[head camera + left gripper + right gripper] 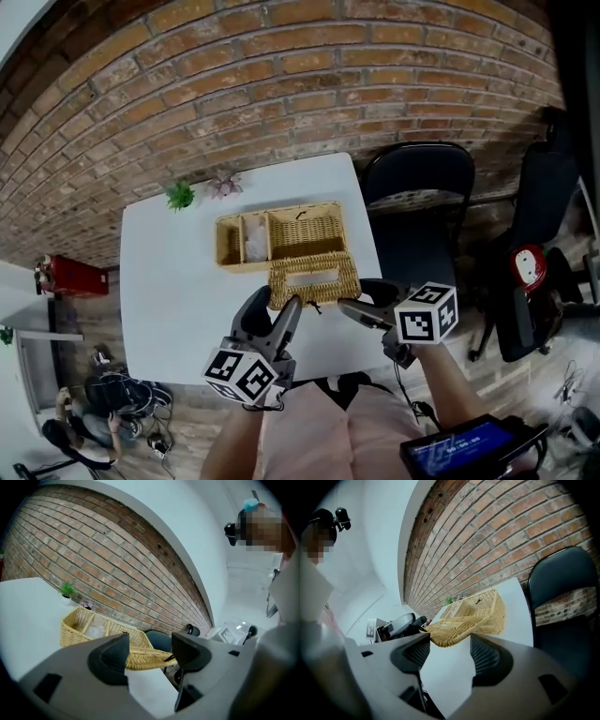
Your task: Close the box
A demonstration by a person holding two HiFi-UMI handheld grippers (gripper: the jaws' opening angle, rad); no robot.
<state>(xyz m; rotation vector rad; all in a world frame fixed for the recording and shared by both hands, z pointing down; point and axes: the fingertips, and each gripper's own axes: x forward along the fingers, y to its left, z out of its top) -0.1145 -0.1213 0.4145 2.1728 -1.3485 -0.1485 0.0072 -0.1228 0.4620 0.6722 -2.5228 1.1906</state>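
A wicker box (281, 234) with several compartments stands on the white table (169, 281). Its woven lid (314, 278) is swung open toward me and slopes over the table in front of the box. My left gripper (277, 314) is open just below the lid's front left corner. At the lid's front right corner my right gripper (364, 302) is open too. In the left gripper view the lid (140, 658) shows beyond the open left gripper (150, 651), with the box (89, 623) behind. The right gripper view has the lid (450, 632) ahead of the open right gripper (447, 651).
Two small potted plants (180, 195) (225, 185) stand at the table's far edge by the brick wall. A black chair (417, 183) is at the table's right side, and another chair (534, 281) is further right. A red object (70, 277) lies on the floor at the left.
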